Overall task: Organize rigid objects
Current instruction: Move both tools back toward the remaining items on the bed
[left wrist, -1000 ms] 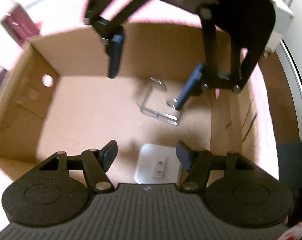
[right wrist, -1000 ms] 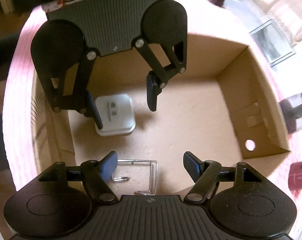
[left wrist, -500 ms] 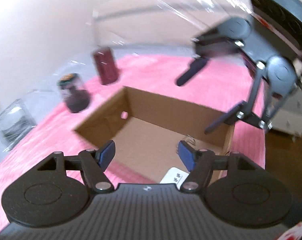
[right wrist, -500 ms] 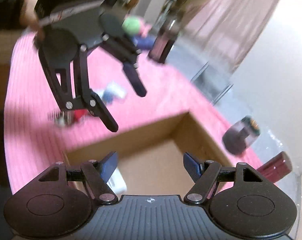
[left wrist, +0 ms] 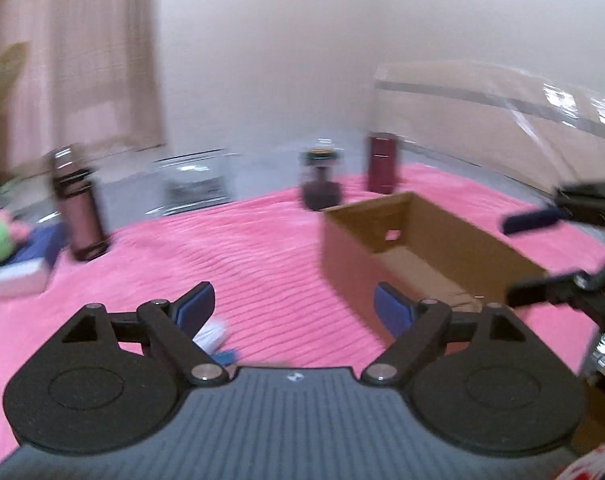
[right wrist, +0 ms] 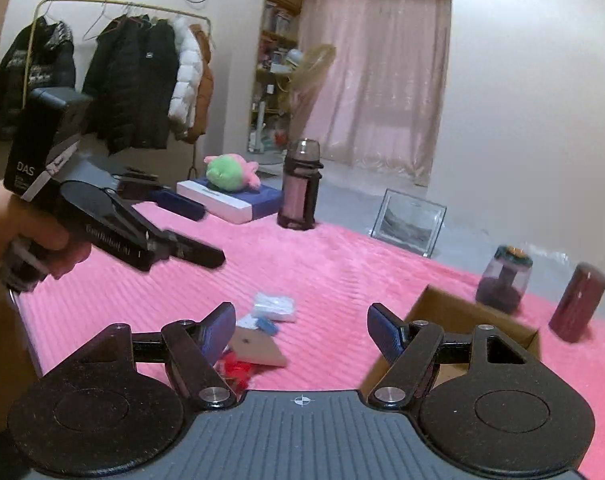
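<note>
Left gripper (left wrist: 294, 308) jaws opening, nothing between them; right gripper (right wrist: 301, 326) gaping, empty. Both hovering over pink bedspread (right wrist: 342, 264), likely between picks. Cardboard box (right wrist: 454, 320) at 4 o'clock. Next: choosing among small loose items (right wrist: 262, 336) at 12 o'clock. Left view blurring; box contents hidden.

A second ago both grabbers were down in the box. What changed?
Both have come up out of the cardboard box and now point across the pink blanket. The left gripper holds nothing and its jaws are opening; the right gripper is open and empty as before. The box stayed put.
</note>
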A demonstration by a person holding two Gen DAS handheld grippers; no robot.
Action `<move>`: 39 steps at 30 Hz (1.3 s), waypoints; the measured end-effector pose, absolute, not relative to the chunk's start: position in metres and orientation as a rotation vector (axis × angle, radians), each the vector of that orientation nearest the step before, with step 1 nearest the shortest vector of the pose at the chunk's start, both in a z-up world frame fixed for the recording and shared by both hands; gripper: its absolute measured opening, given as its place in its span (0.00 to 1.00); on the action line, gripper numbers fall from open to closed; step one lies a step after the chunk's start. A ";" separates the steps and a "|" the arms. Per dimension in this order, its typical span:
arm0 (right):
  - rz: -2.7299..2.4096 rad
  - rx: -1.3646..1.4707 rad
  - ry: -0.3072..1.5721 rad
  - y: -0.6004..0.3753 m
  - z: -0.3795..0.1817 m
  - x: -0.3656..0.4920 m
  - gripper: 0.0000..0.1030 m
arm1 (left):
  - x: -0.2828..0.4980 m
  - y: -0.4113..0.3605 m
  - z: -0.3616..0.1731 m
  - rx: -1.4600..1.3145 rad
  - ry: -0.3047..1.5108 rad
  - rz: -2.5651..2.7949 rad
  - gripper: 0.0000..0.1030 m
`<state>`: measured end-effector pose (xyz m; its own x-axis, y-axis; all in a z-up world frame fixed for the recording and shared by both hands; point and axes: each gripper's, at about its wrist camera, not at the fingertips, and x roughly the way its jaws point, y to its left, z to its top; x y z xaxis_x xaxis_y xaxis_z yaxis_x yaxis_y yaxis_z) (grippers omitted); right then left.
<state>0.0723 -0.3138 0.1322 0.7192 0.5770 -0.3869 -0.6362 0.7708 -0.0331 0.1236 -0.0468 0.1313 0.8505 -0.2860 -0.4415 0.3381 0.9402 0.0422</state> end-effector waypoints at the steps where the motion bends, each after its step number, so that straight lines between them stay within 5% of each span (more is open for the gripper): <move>1: 0.664 -0.150 0.379 -0.307 0.127 0.066 0.68 | 0.116 -0.035 0.128 0.110 0.442 -0.298 0.82; 16: 0.578 0.017 0.554 -0.233 0.026 0.083 0.68 | 0.077 0.037 0.040 0.004 0.572 -0.108 0.83; 39: 0.458 -0.024 0.743 -0.167 -0.033 0.162 0.68 | 0.118 0.051 -0.021 -0.046 0.640 -0.101 0.83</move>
